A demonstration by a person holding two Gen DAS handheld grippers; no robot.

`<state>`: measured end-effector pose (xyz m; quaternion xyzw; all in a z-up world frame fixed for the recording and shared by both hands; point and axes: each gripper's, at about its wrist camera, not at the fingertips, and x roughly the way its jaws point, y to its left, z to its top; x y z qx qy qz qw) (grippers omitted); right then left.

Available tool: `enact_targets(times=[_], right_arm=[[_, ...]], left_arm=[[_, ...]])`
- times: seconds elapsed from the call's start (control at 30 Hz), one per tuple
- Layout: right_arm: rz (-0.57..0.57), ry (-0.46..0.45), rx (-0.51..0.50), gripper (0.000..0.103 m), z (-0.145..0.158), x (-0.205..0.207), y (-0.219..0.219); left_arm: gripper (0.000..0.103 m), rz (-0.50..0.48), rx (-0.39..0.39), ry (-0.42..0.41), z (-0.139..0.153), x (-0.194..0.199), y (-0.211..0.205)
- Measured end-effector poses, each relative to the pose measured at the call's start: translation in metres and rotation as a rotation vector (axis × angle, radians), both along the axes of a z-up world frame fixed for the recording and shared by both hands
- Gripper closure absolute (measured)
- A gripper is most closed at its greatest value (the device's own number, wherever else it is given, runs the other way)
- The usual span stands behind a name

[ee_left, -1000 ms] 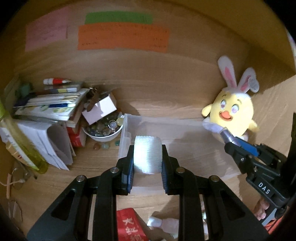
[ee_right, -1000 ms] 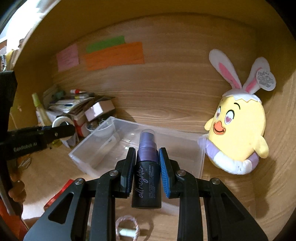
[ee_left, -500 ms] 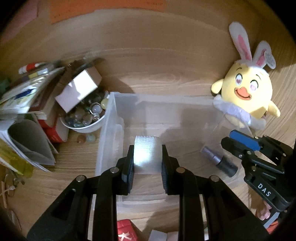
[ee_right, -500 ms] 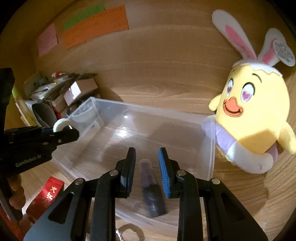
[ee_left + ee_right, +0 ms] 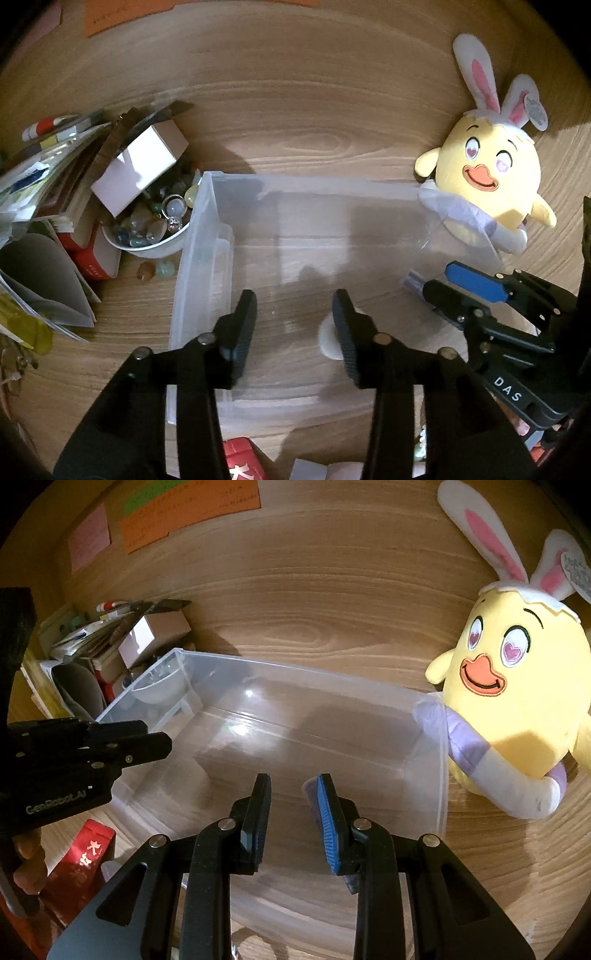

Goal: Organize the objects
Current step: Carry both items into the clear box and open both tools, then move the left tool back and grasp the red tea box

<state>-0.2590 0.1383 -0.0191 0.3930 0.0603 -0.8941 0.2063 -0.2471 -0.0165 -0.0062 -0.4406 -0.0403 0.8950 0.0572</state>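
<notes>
— While the left gripper point(image 5: 293, 321) is hanging over the clear plastic bin point(image 5: 201, 236), are its jaws gripping anything?

— No; they are standing well apart with nothing between them, having just been opening; the white roll point(image 5: 328, 338) is lying on the bin's floor, peeking out beside the right-hand finger, partly hidden by it.

— And the right gripper point(image 5: 293, 812)?

— Its jaws are standing slightly apart and have just been opening a little; nothing is sitting between the pads; the dark spray bottle point(image 5: 313, 794) with the purple top is lying in the bin behind the blue-padded finger point(image 5: 327, 827), mostly hidden by it; in the left wrist view the same bottle is showing only its purple end beside the right gripper's tip.

— What is sitting around the bin?

— A yellow chick plush point(image 5: 513, 709) with rabbit ears is leaning at the bin's right end, touching its corner; at the left end a white bowl point(image 5: 147, 247) of glass pebbles is resting just beside the wall, with a small white box point(image 5: 140, 170) lying on top of it and a pile of books and papers point(image 5: 48, 177) beyond; two loose pebbles point(image 5: 155, 270) are lying on the wooden surface point(image 5: 314, 110) near the bowl.

— Anything nearer the cameras?

— A red packet point(image 5: 83, 853) with white characters is lying just outside the bin's near wall; fingers of the person's hand point(image 5: 26, 860) are wrapping the left gripper's handle.
</notes>
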Motion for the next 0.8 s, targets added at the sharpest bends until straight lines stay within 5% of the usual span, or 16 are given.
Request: enact_targets(times=[0.1, 0.53, 0.8], right_arm=[[-0.01, 0.014, 0.004, 0.066, 0.003, 0.002, 0.001], [-0.057, 0.096, -0.01, 0.022, 0.038, 0.027, 0.019], [-0.056, 0.145, -0.015, 0.02, 0.054, 0.056, 0.034]], left_arm=[[0.058, -0.002, -0.001, 0.015, 0.007, 0.006, 0.001], [0.014, 0.023, -0.009, 0.115, 0.045, 0.057, -0.01], [0.007, 0.048, -0.013, 0.123, 0.049, 0.091, -0.021]])
